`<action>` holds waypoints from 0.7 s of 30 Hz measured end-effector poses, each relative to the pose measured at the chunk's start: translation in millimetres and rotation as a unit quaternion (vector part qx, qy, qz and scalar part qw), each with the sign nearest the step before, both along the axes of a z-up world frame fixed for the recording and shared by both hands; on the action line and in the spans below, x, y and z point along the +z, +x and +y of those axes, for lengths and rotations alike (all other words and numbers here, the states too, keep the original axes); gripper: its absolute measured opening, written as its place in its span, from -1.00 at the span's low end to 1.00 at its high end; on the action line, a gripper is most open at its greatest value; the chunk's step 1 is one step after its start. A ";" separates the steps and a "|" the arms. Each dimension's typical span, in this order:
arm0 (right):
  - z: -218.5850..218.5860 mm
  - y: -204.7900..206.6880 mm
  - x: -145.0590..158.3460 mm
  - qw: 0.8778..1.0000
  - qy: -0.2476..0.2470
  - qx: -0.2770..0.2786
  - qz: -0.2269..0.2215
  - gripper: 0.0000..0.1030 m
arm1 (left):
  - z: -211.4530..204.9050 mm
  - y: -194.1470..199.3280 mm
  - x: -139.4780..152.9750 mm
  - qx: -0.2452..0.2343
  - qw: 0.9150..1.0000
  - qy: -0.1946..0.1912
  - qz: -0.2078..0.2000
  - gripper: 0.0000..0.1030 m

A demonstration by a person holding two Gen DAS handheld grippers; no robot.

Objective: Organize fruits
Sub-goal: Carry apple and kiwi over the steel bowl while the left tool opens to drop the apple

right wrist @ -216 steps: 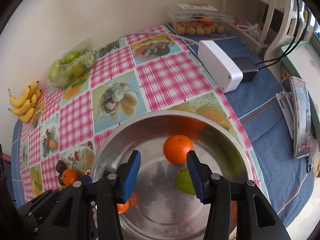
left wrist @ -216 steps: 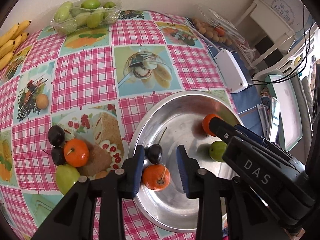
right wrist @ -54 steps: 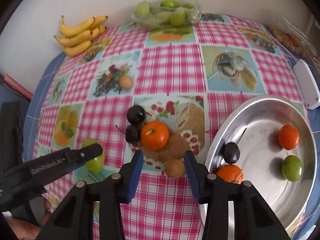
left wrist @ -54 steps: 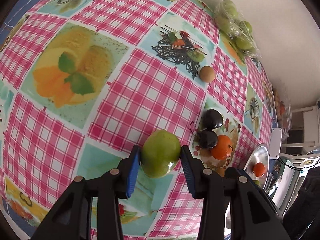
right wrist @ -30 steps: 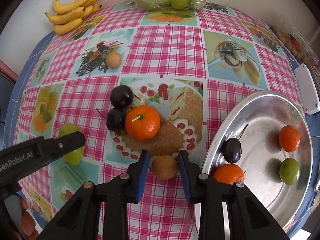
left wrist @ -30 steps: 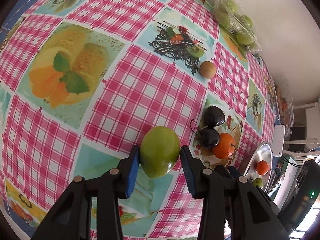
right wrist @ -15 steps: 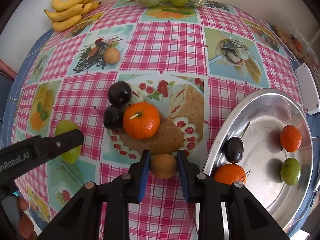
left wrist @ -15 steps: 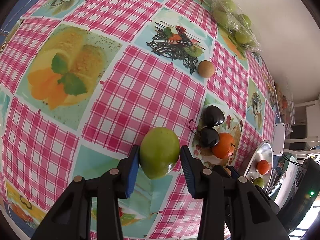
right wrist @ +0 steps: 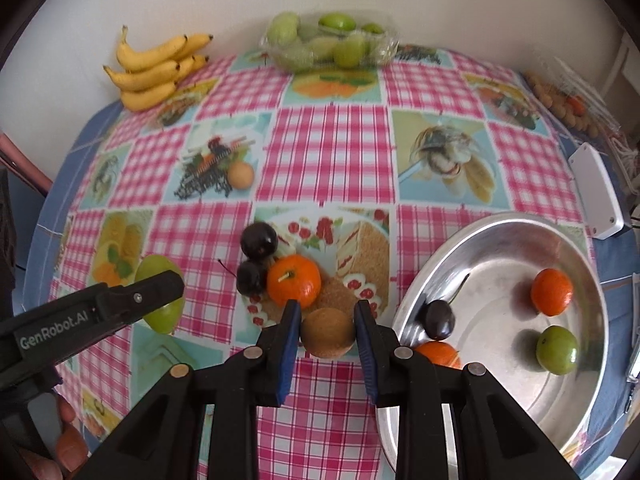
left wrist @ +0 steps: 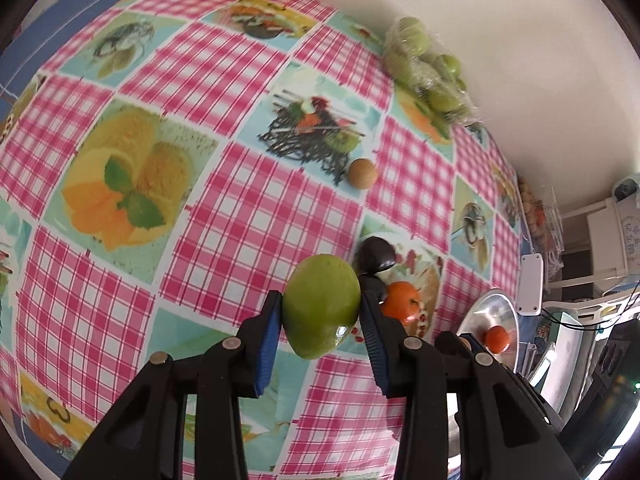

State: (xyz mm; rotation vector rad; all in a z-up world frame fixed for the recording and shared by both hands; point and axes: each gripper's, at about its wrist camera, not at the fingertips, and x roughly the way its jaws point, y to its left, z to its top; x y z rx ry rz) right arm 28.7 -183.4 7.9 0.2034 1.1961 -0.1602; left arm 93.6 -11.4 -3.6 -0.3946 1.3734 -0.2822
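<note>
My left gripper (left wrist: 321, 312) is shut on a green fruit (left wrist: 322, 306) and holds it above the checked tablecloth; it also shows at the left of the right wrist view (right wrist: 160, 300). My right gripper (right wrist: 327, 332) is shut on a brown round fruit (right wrist: 328, 333) just left of the steel bowl (right wrist: 500, 224). The bowl holds an orange (right wrist: 552, 292), a green fruit (right wrist: 557, 350), a dark plum (right wrist: 439, 319) and a second orange (right wrist: 438, 353). On the cloth lie two dark plums (right wrist: 259, 240), an orange (right wrist: 294, 280) and another brown fruit (right wrist: 240, 175).
Bananas (right wrist: 156, 68) and a clear box of green fruit (right wrist: 328, 44) lie at the far edge by the wall. A white box (right wrist: 598, 196) and a tray of small fruit (right wrist: 568, 104) are at the right.
My left gripper has lifted the green fruit off the cloth and tilted up. My right gripper's jaws have closed onto the brown fruit.
</note>
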 end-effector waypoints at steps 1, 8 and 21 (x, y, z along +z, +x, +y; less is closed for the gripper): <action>0.8 -0.8 2.1 1.000 0.000 0.000 -0.003 -0.43 | -2.2 -0.1 1.8 -0.002 1.000 0.000 -0.003 -0.21; -12.6 -10.2 7.4 1.000 0.013 -0.019 -0.007 -0.43 | -23.9 -6.3 13.3 -0.034 0.999 0.002 -0.019 -0.21; -91.2 -48.6 9.3 0.990 -0.013 -0.139 0.005 -0.43 | -116.0 -52.6 28.7 -0.175 0.984 0.013 -0.044 -0.21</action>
